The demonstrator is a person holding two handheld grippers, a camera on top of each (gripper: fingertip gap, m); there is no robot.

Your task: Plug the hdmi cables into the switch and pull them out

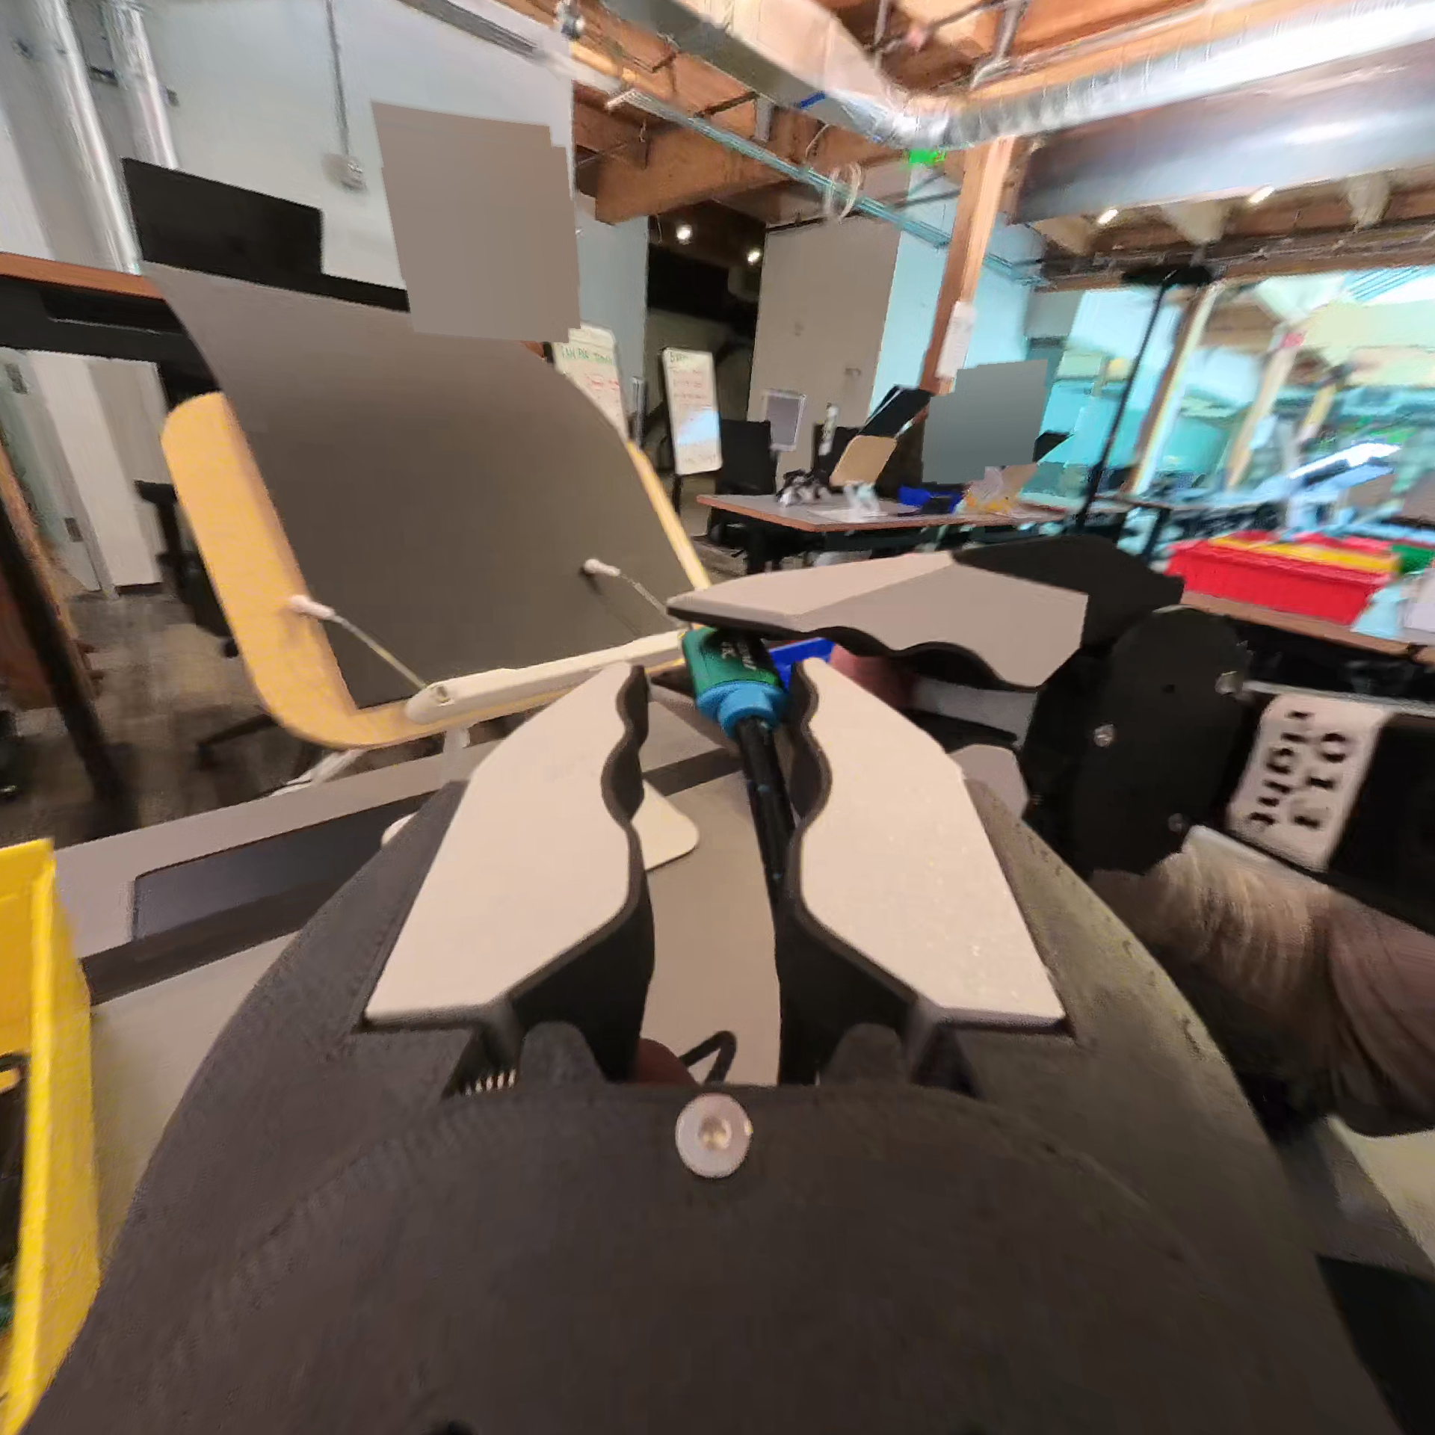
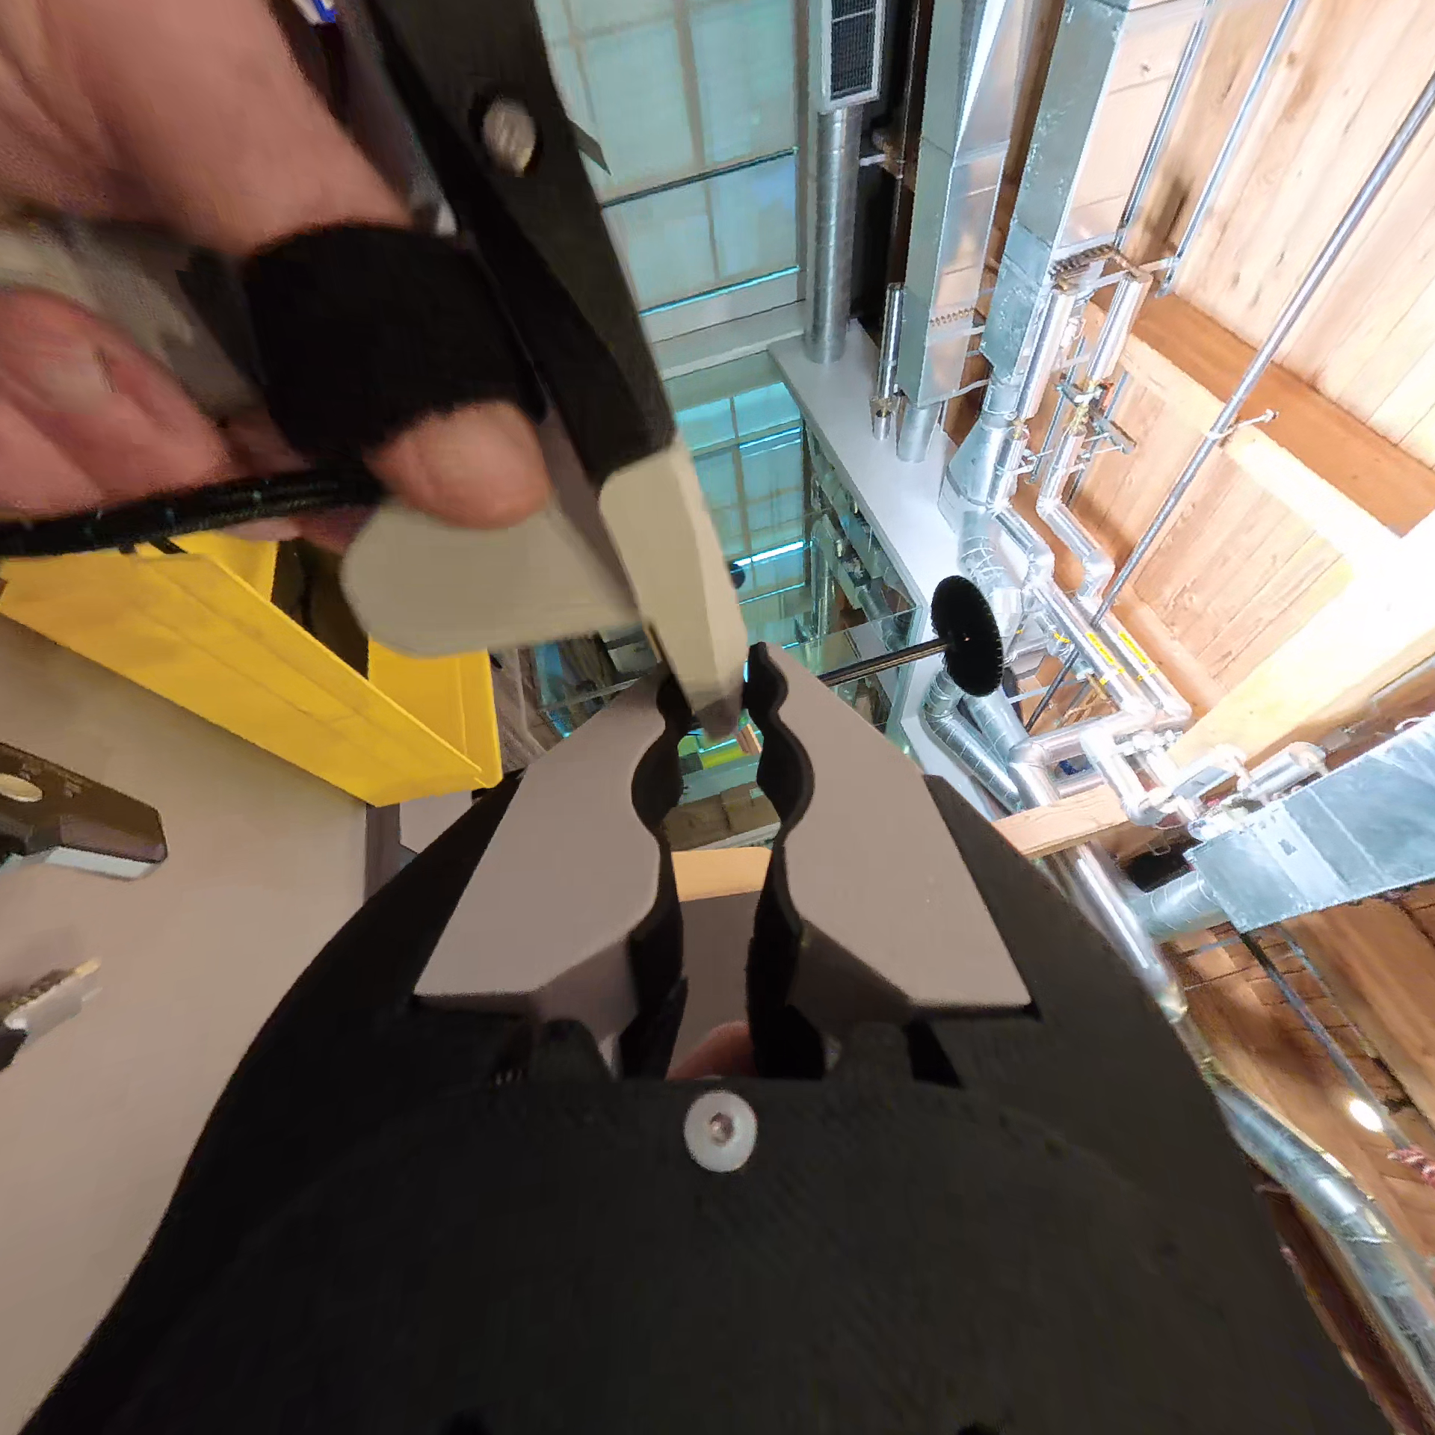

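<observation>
Left view: an HDMI plug (image 1: 734, 674) is seen right at the tips of the left tool (image 1: 722, 687), green body with a blue collar. Its long axis is lined up pretty much with the tool's fingers (image 1: 536, 846) and tipped a bit up and to the left. The collar end is turned toward the camera. The connector end is pointed away and is hidden under a finger of the right tool (image 1: 854, 613), which is laid across from the right, roughly crosswise to the plug. The black cable (image 1: 765, 784) is run back down the gap, close along the right-hand finger.

The left tool's fingers are partway apart with the plug in between. Whether it's actually pinched can't be told, since a sliver of gap is seen on the plug's left side.

Right view: the right tool (image 2: 714, 687) is seen with its fingers a little apart, background visible down the slot. A fingertip of the left tool (image 2: 710, 660) is poked in between its tips; contact can't be made out. The left tool is gripped by a hand (image 2: 178, 256) with a black strap (image 2: 373, 342) over one finger, and the cable is trailed off to the left under that hand.

Lower down, a grey counter (image 2: 233, 893) is seen with a yellow bin (image 2: 256, 660) at its edge. A black device (image 2: 85, 823) and a second plug (image 2: 46, 1002) are laid on the counter, apart from each other.
</observation>
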